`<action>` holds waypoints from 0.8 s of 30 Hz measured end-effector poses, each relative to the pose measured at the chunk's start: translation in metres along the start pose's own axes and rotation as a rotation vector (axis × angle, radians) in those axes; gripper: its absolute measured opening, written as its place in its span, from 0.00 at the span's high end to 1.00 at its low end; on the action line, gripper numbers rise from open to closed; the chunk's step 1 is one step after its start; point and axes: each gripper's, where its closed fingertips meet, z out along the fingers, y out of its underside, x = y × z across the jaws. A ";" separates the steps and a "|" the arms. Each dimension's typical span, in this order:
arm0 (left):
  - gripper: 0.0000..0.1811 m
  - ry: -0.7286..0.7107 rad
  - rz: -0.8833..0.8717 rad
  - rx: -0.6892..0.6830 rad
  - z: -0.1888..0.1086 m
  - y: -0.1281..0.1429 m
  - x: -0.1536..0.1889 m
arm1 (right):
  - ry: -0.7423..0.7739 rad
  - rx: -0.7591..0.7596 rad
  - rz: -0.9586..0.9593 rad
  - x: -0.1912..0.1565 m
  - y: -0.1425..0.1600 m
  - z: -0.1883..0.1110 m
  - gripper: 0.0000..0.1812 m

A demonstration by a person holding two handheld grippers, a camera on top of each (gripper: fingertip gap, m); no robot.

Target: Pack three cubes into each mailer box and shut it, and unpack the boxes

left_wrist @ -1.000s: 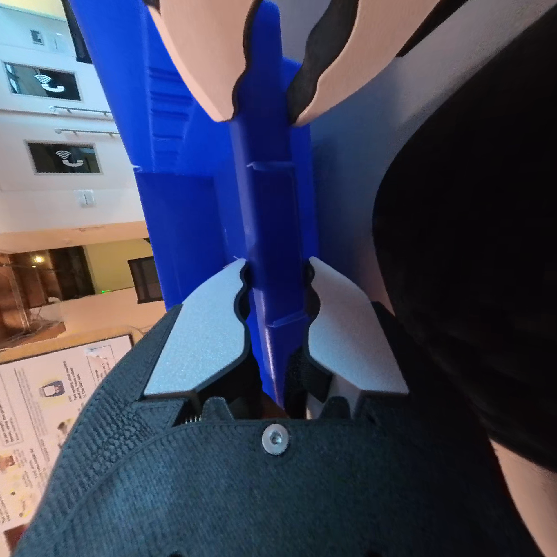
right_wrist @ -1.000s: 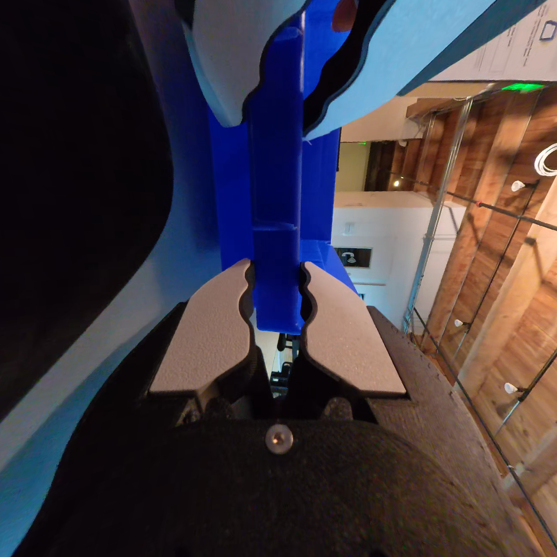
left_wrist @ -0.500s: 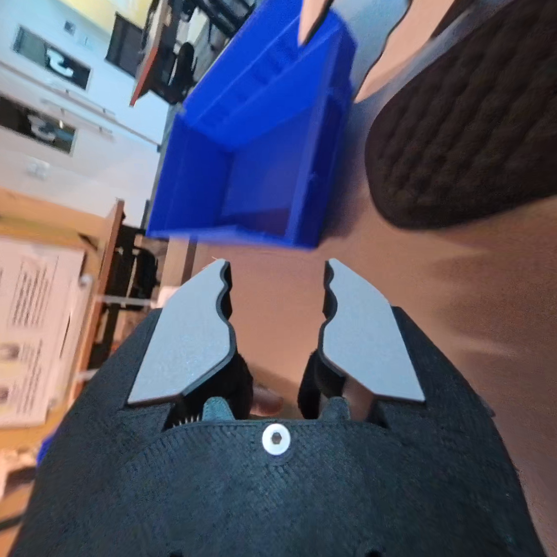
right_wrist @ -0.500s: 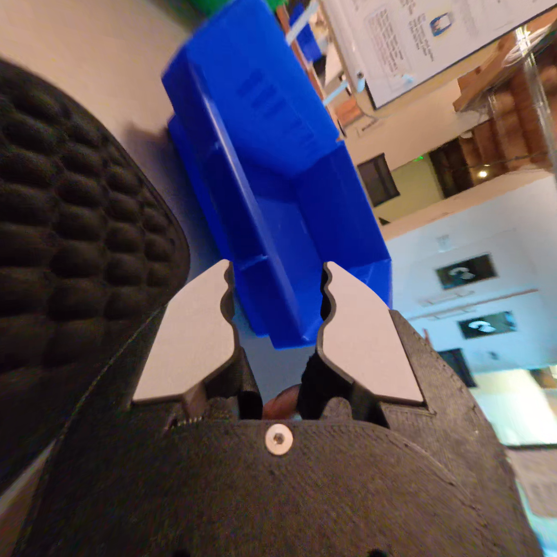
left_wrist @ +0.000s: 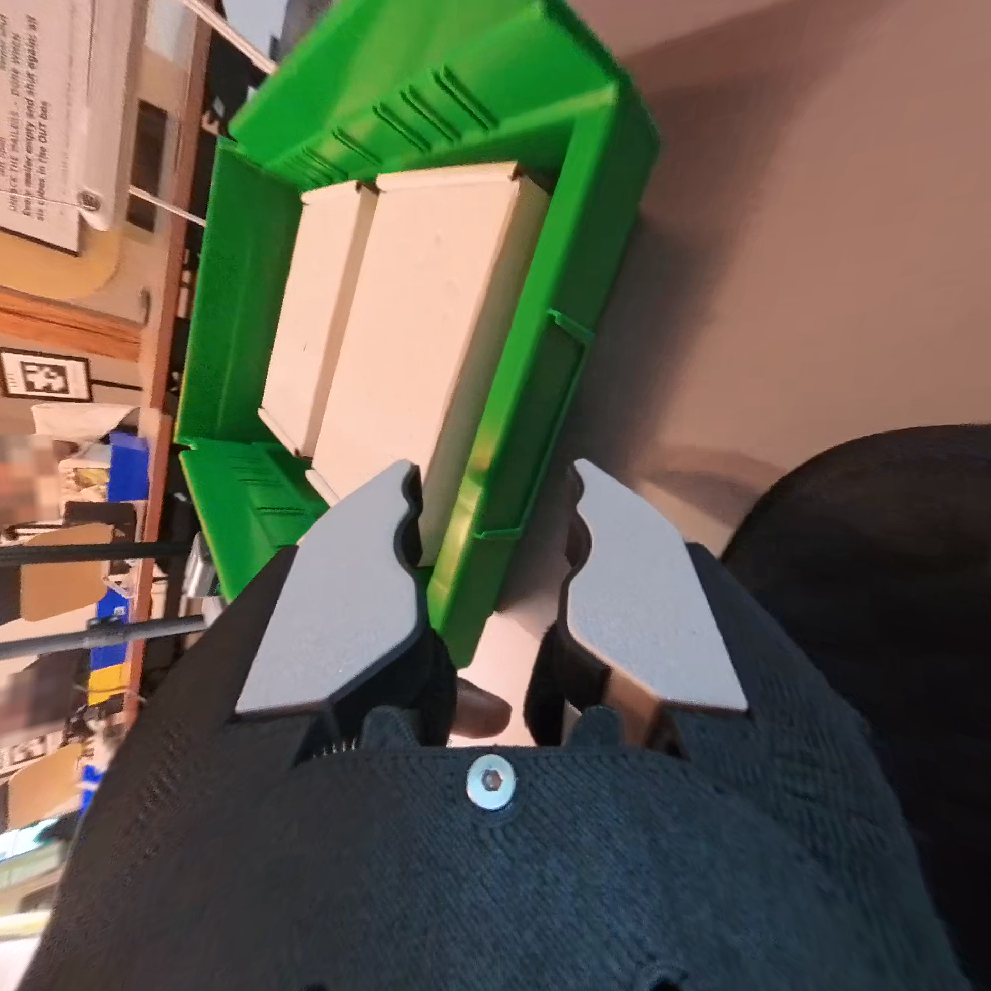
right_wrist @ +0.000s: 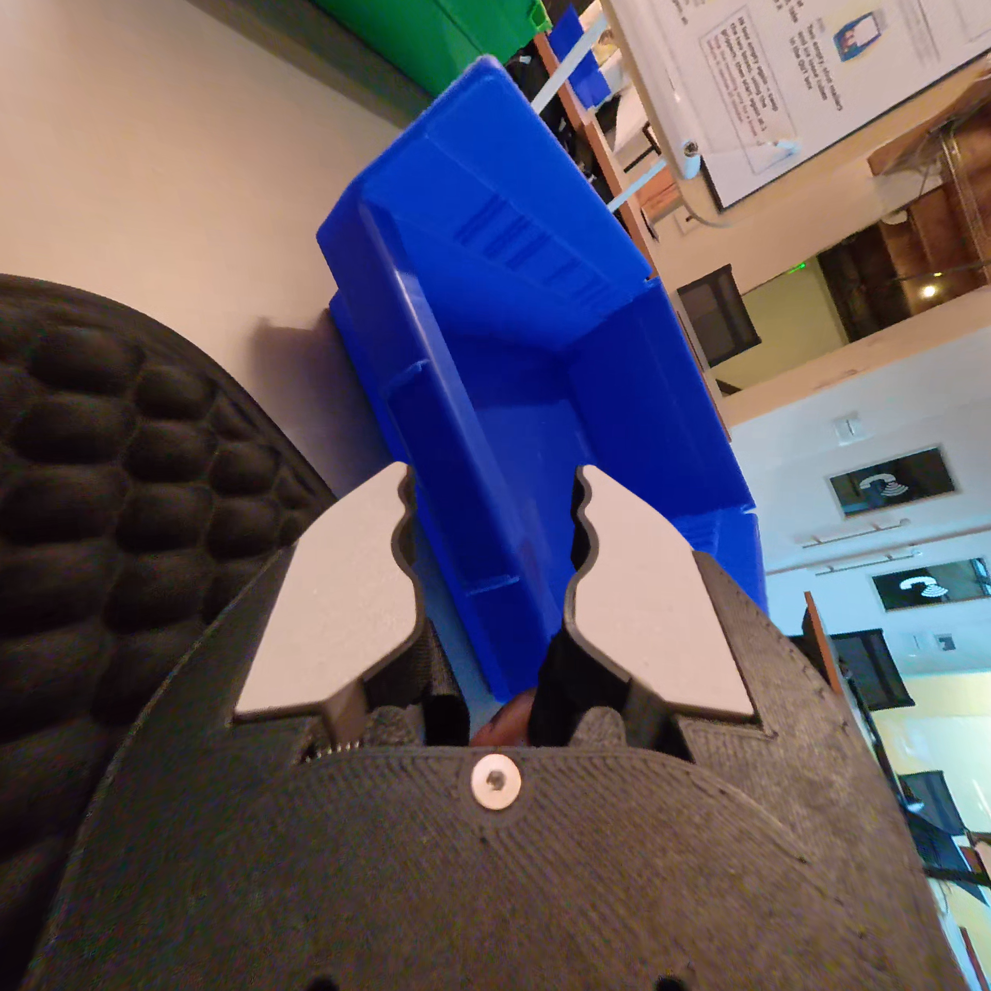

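Note:
In the left wrist view a green bin (left_wrist: pixel 595 225) lies on the tan table and holds two shut white mailer boxes (left_wrist: pixel 429 332) side by side. My left gripper (left_wrist: pixel 493 477) is open and empty just in front of the bin's near rim. In the right wrist view a blue bin (right_wrist: pixel 482 300) sits on the table, and what I see of its inside is empty. My right gripper (right_wrist: pixel 493 477) is open with its fingers to either side of the bin's near wall, not gripping it. No cubes are in view.
A black textured mat (left_wrist: pixel 869 563) lies on the table beside the left gripper and also shows in the right wrist view (right_wrist: pixel 107 482). A white instruction board (right_wrist: pixel 804 69) stands behind the bins. A corner of the green bin (right_wrist: pixel 429 27) shows beyond the blue one. Some 40 cm of space lies between my two pairs of fingers.
Both grippers let go of the blue bin's rim and opened. The left gripper swung away to face the green bin with the mailer boxes. The right gripper drew back a little from the blue bin.

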 end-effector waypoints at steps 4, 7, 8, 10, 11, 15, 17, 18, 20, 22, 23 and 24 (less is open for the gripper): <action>0.80 0.012 0.099 -0.074 0.019 0.017 0.000 | -0.009 -0.009 0.017 0.000 0.004 -0.001 0.71; 0.80 -0.020 0.101 -0.077 0.021 0.019 -0.002 | 0.011 -0.061 -0.005 0.002 0.012 0.000 0.76; 0.80 -0.026 0.089 -0.086 0.020 0.020 -0.002 | 0.019 -0.091 -0.024 0.002 0.017 0.001 0.80; 0.80 -0.037 0.072 -0.100 0.018 0.023 -0.002 | 0.045 -0.131 -0.049 0.006 0.025 0.001 0.83; 0.80 -0.043 0.065 -0.109 0.017 0.025 -0.002 | 0.051 -0.144 -0.034 0.008 0.028 0.001 0.82; 0.80 -0.073 0.030 -0.147 0.009 0.037 -0.005 | 0.089 -0.229 -0.011 0.017 0.043 -0.003 0.83; 0.80 -0.092 0.012 -0.162 0.004 0.045 -0.006 | 0.104 -0.276 -0.021 0.022 0.050 -0.007 0.83; 0.80 -0.101 0.004 -0.171 0.001 0.049 -0.006 | 0.104 -0.289 -0.016 0.023 0.052 -0.008 0.84; 0.80 -0.119 -0.012 -0.194 -0.006 0.058 -0.007 | 0.100 -0.315 -0.001 0.025 0.056 -0.011 0.84; 0.80 -0.137 -0.031 -0.211 -0.013 0.068 -0.008 | 0.101 -0.334 0.015 0.027 0.059 -0.015 0.85; 0.80 -0.143 -0.038 -0.218 -0.017 0.073 -0.008 | 0.142 -0.336 0.016 0.035 0.060 -0.020 1.00; 0.80 -0.147 -0.040 -0.221 -0.021 0.078 -0.008 | 0.082 -0.383 0.044 0.029 0.069 -0.023 0.98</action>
